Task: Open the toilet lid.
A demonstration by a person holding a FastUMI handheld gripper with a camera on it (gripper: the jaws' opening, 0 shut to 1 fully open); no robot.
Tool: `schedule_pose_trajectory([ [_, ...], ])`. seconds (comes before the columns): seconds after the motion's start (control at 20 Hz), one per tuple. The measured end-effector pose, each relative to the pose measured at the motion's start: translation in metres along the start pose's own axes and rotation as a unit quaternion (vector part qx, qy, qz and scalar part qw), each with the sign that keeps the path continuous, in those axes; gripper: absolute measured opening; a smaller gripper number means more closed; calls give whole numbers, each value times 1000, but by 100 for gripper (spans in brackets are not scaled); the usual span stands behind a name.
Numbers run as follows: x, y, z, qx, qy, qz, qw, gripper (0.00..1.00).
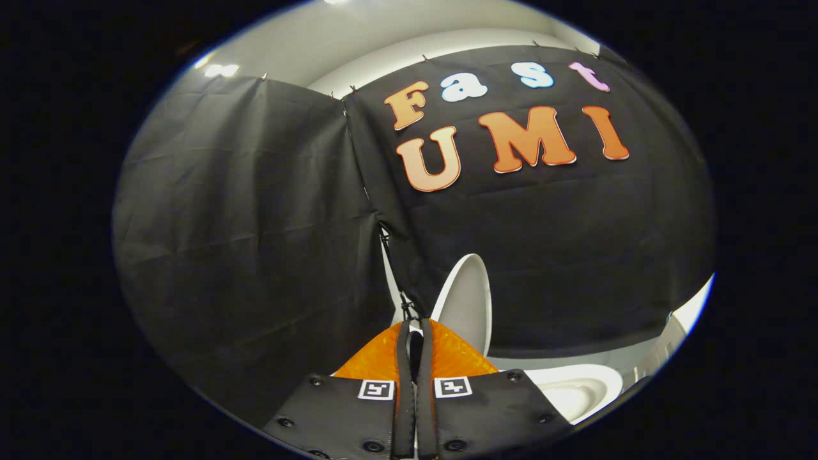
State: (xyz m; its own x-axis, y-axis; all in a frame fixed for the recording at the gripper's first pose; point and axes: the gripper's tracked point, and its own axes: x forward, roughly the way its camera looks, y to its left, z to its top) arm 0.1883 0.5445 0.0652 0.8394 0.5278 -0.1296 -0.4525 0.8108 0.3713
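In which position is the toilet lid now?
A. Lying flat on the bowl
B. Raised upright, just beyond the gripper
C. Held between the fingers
B: the lid stands upright against the cloth wall just beyond the gripper, whose fingers are closed together on nothing, and the bowl lies uncovered below.

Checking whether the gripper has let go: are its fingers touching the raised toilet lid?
Cannot tell. In the gripper view the fingers are nearly closed together and the lid stands upright just beyond their tips; the tips overlap its lower edge, so neither a gap nor contact shows.
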Motion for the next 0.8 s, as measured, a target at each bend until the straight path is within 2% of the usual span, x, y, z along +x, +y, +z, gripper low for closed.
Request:
schedule_pose_trajectory([
  [0.1, 5, 13, -5, 17, 16, 10, 1000, 9],
  [0.35, 37, 63, -17, -55, 18, 21, 998, 9],
  [0.6, 54, 88, -33, -34, 43, 30, 998, 9],
  [0.8, 65, 103, -39, -89, 44, 21, 995, 10],
])
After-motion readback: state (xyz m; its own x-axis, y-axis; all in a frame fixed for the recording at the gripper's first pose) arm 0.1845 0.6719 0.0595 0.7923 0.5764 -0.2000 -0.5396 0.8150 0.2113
